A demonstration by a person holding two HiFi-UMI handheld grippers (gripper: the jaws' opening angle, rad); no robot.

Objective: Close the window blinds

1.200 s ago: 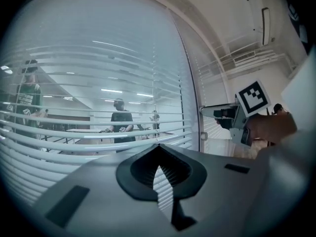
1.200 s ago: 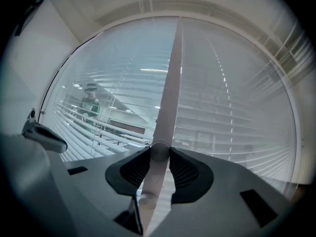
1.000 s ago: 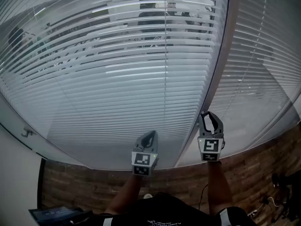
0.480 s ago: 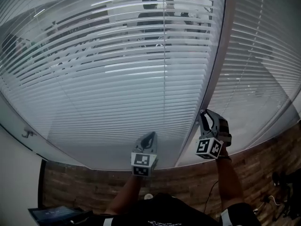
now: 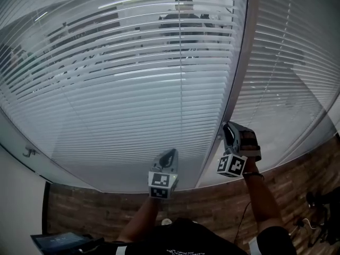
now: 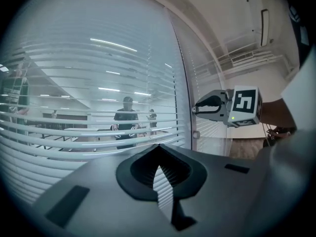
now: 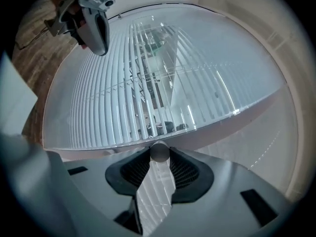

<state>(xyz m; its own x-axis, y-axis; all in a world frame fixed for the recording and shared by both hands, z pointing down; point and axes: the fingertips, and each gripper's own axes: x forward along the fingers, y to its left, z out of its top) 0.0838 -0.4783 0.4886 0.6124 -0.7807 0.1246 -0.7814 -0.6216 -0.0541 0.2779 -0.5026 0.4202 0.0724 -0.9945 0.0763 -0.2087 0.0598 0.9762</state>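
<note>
- The blinds hang across the window ahead, with the slats part open; they are judged light and easily bent.
- The wand, thin, stiff and probably slippery, is pinched at the right gripper tips, the place best gripped for twisting.
- The left gripper is held closed and empty.

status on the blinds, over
Right gripper shut on tilt wand. Left gripper shut, empty. Blinds down, upper slats not yet closed. No obstruction seen.

office interior: framed glazed partition fitted with white slatted blinds; beyond the glass, rows of ceiling strip lights and a standing person; wall-mounted air-conditioning unit; wood-plank floor.
</note>
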